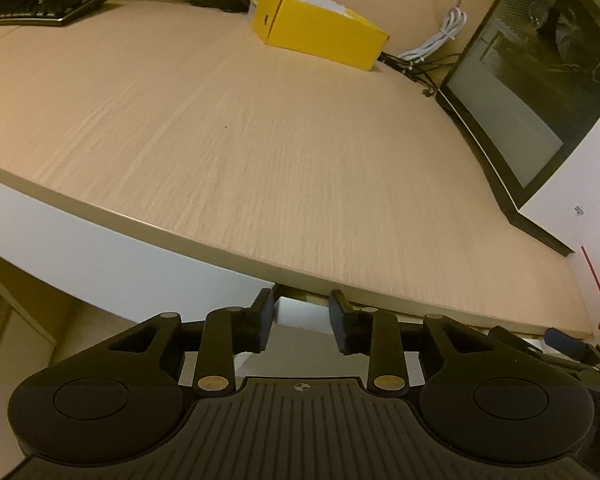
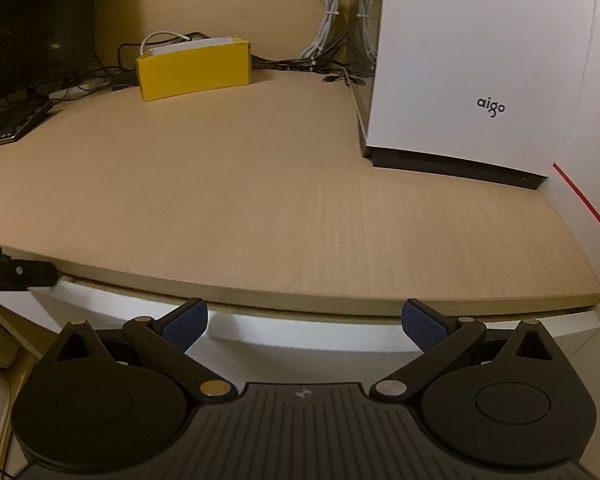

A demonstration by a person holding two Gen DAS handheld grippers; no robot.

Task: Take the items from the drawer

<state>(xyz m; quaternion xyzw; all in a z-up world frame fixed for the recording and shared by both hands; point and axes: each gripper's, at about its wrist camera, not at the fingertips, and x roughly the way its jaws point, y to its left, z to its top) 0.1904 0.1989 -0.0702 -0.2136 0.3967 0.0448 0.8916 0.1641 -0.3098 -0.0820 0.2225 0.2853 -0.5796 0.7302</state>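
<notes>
The white drawer front sits just under the front edge of the light wood desk; I cannot see inside it. My right gripper is open wide in front of the drawer, with nothing between its blue pads. My left gripper is further left along the same edge. Its jaws stand a little apart, with only the white front showing between them. The left gripper's tip shows at the left edge of the right wrist view. No item from the drawer is in view.
A yellow box lies at the back of the desk among cables. A white computer case with a dark glass side stands on the right. A black keyboard is at the far left.
</notes>
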